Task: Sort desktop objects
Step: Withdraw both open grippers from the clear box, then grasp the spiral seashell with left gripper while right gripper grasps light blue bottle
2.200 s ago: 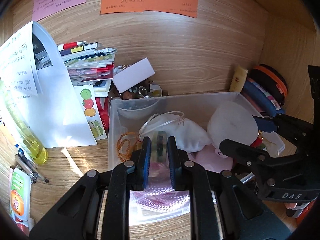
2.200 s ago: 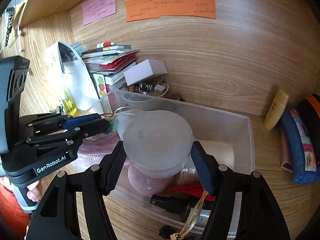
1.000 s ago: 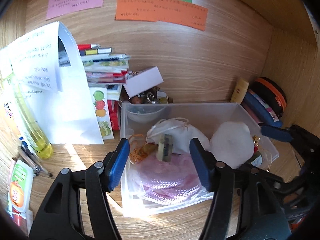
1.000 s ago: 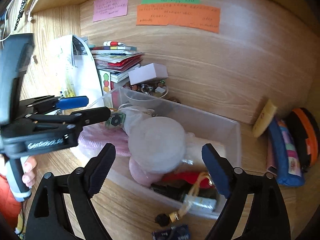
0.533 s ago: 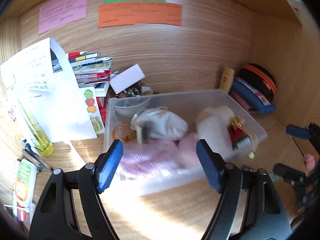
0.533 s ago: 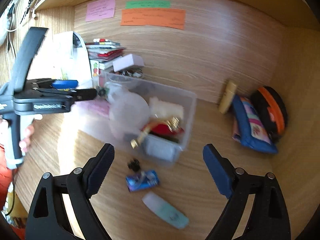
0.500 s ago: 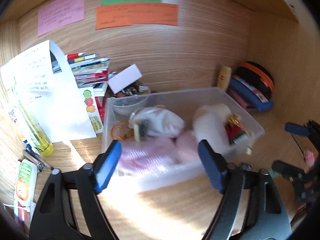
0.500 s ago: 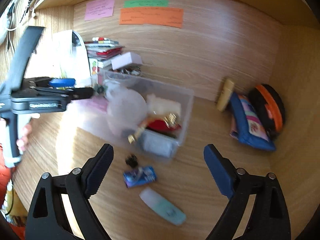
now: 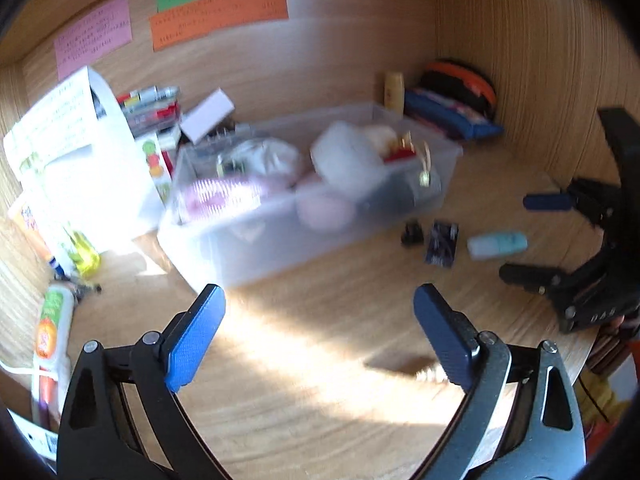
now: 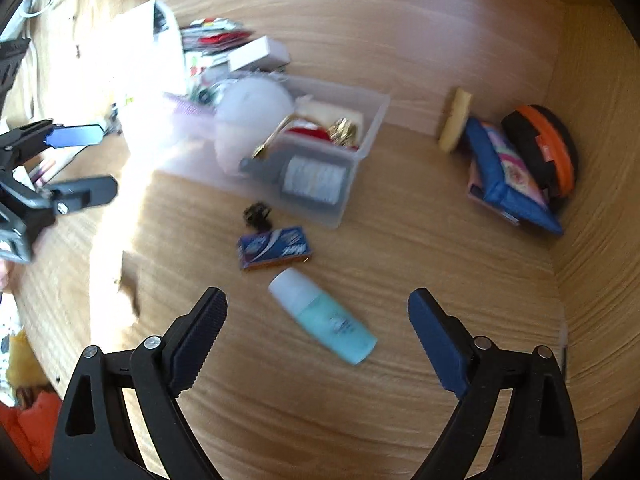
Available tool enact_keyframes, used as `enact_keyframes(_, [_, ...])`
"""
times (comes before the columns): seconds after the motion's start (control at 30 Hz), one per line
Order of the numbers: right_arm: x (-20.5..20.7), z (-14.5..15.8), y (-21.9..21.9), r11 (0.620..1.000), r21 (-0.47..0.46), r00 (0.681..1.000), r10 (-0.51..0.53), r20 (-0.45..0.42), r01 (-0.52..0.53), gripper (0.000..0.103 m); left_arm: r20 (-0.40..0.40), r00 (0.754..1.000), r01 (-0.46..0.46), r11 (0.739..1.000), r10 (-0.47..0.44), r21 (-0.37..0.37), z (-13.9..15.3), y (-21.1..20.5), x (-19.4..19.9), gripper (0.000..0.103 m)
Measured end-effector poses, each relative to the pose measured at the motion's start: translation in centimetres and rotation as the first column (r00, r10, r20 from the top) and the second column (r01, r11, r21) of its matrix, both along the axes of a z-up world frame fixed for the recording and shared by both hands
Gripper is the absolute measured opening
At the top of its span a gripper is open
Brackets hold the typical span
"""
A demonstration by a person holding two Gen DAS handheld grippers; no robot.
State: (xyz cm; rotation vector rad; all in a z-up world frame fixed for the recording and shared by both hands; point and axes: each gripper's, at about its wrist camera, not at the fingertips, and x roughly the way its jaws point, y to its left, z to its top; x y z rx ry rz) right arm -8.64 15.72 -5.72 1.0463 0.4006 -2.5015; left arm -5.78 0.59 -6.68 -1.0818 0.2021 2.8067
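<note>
A clear plastic bin full of small items stands at the back of the wooden desk. In front of it lie a black clip, a blue packet and a teal bottle with a white cap. My right gripper is open above the desk, and the bottle lies just ahead between its fingers, untouched. My left gripper hovers over bare desk in front of the bin, its jaws opening with nothing between them; the right wrist view shows it at the left.
Books, a white box and a curled paper sheet crowd the back left. A yellow tube, a blue pouch and an orange-black case sit by the right wall. Tubes lie at the left edge.
Both grippers have pulled back from the bin. The left one let go of a small item in the bin and opened wide. The clip, packet and bottle have come into view.
</note>
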Motion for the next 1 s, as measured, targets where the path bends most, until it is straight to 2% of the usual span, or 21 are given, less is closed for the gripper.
enact_keyframes(0.13, [0.5, -0.1, -0.1, 0.999, -0.004, 0.999, 0.032, -0.023, -0.032, 0.091, 0.052, 0.998, 0.023, 0.999, -0.025, 0.039, -1.3, 0.5, 1.2, 0.096])
enact_keyframes(0.33, [0.4, 0.3, 0.3, 0.998, -0.005, 0.997, 0.054, -0.051, -0.055, 0.089, 0.036, 0.994, 0.105, 0.994, -0.106, 0.042, -1.7, 2.6, 3.7, 0.094])
enact_keyframes(0.4, [0.2, 0.2, 0.4, 0.998, -0.004, 0.997, 0.066, -0.046, -0.067, 0.085, 0.046, 0.990, 0.128, 0.990, -0.131, 0.051, -1.8, 3.1, 4.0, 0.083])
enact_keyframes(0.43, [0.1, 0.2, 0.4, 0.997, -0.001, 0.996, 0.075, -0.040, -0.075, 0.079, 0.057, 0.988, 0.139, 0.989, -0.142, 0.055, -1.9, 3.4, 4.0, 0.076])
enact_keyframes(0.47, [-0.1, 0.0, 0.4, 0.996, 0.001, 0.996, 0.087, -0.026, -0.087, 0.076, 0.066, 0.987, 0.145, 0.988, -0.149, 0.058, -2.0, 3.6, 3.9, 0.074])
enact_keyframes(0.53, [-0.5, -0.3, 0.2, 0.993, -0.002, 0.992, 0.120, 0.030, -0.120, 0.057, 0.082, 0.985, 0.149, 0.987, -0.153, 0.054, -2.4, 4.1, 3.7, 0.073])
enact_keyframes(0.6, [-0.9, -0.7, 0.0, 0.991, 0.011, 0.989, 0.132, 0.062, -0.133, 0.047, 0.103, 0.983, 0.150, 0.988, -0.154, 0.048, -2.8, 4.4, 3.3, 0.062])
enact_keyframes(0.7, [-1.1, -0.9, -0.2, 0.989, 0.027, 0.988, 0.141, 0.066, -0.143, 0.046, 0.146, 0.977, 0.145, 0.987, -0.154, 0.072, -3.4, 4.2, 2.6, 0.050])
enact_keyframes(0.73, [-1.2, -0.9, -0.3, 0.989, 0.030, 0.987, 0.143, 0.069, -0.146, 0.047, 0.154, 0.977, 0.140, 0.987, -0.151, 0.079, -3.6, 4.2, 2.4, 0.050])
enact_keyframes(0.83, [-1.5, -1.1, -0.5, 0.988, 0.041, 0.986, 0.146, 0.082, -0.149, 0.047, 0.153, 0.977, 0.136, 0.988, -0.147, 0.080, -3.5, 4.0, 2.3, 0.045])
enact_keyframes(0.9, [-1.8, -1.2, -0.4, 0.989, 0.046, 0.986, 0.133, 0.097, -0.137, 0.047, 0.156, 0.976, 0.137, 0.987, -0.150, 0.089, -3.5, 3.8, 2.2, 0.036])
enact_keyframes(1.0, [-2.2, -1.6, -0.6, 0.990, 0.050, 0.986, 0.127, 0.106, -0.132, 0.045, 0.153, 0.977, 0.132, 0.987, -0.146, 0.094, -3.4, 3.5, 2.2, 0.031])
